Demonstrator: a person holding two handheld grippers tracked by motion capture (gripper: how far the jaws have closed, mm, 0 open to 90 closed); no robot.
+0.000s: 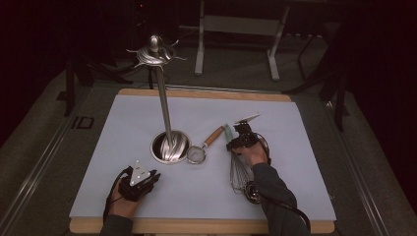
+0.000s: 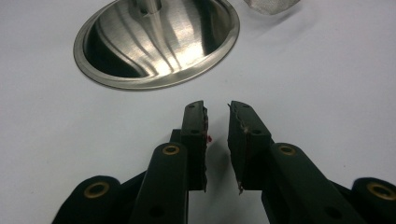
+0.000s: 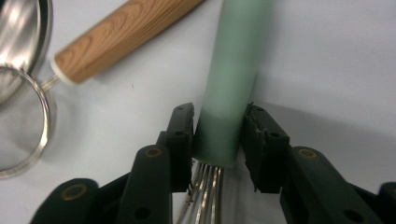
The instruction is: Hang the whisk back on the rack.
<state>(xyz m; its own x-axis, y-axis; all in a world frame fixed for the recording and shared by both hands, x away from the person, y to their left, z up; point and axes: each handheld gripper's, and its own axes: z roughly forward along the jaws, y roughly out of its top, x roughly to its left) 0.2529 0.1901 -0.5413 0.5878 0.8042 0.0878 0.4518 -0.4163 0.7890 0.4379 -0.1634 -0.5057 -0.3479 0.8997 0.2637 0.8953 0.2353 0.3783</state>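
Observation:
A whisk [image 1: 239, 172] with a pale green handle [image 3: 236, 60] lies on the white mat, right of centre. My right gripper [image 1: 237, 140] has its jaws on either side of that handle, just above the wires [image 3: 208, 191], and both pads press on it [image 3: 219, 116]. My left gripper [image 1: 150, 178] rests low on the mat at the front left. Its jaws [image 2: 217, 112] stand a narrow gap apart with nothing between them, pointing at the steel dish base [image 2: 140, 84] of a tall stand.
The steel stand [image 1: 163, 103] rises from its round base [image 1: 169, 146] to a hooked top [image 1: 155, 51]. A small mesh strainer [image 1: 196, 154] with a wooden handle [image 3: 121, 32] lies between the base and the whisk. The white mat [image 1: 295, 196] covers a wooden board.

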